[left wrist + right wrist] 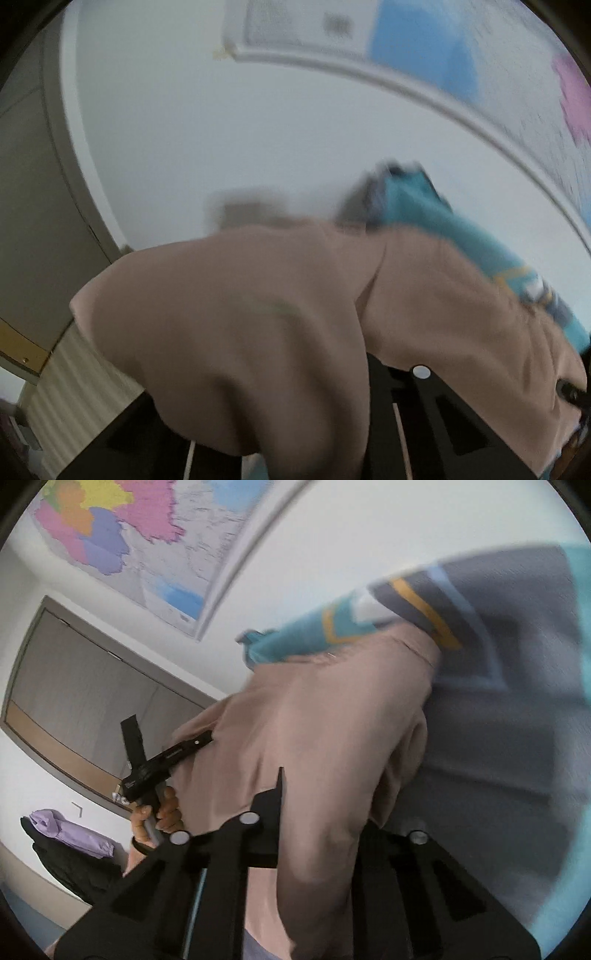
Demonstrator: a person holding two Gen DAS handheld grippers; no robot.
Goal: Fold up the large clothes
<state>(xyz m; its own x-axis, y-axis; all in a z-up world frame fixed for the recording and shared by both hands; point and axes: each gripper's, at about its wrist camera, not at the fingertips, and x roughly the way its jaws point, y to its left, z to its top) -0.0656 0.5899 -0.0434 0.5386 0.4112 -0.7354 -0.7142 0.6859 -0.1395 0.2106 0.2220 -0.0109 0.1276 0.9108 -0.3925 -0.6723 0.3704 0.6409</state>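
Two grippers, each draped in one garment. Left wrist view, foreground: black fingers of the left gripper (310, 424) at the bottom centre, mostly buried under beige cloth (258, 314) that bulges over them and fills the lower half of the frame; whether they pinch it cannot be told. A teal-and-grey patterned part (443, 229) of the garment runs from centre to right edge above the beige.

Right wrist view, foreground: right gripper (317, 867) at the bottom, its fingers standing either side of a beige fold that passes between them; grip hidden by the cloth. Grey and teal fabric with a yellow stripe fills the right side.

Middle distance, left of centre: the left gripper's black body held in a hand (159, 816), its fingers disappearing into the beige cloth.

Background: wall map (140, 535) at upper left, grey-framed panel (92, 686), purple and black clothing (70, 838) at lower left.
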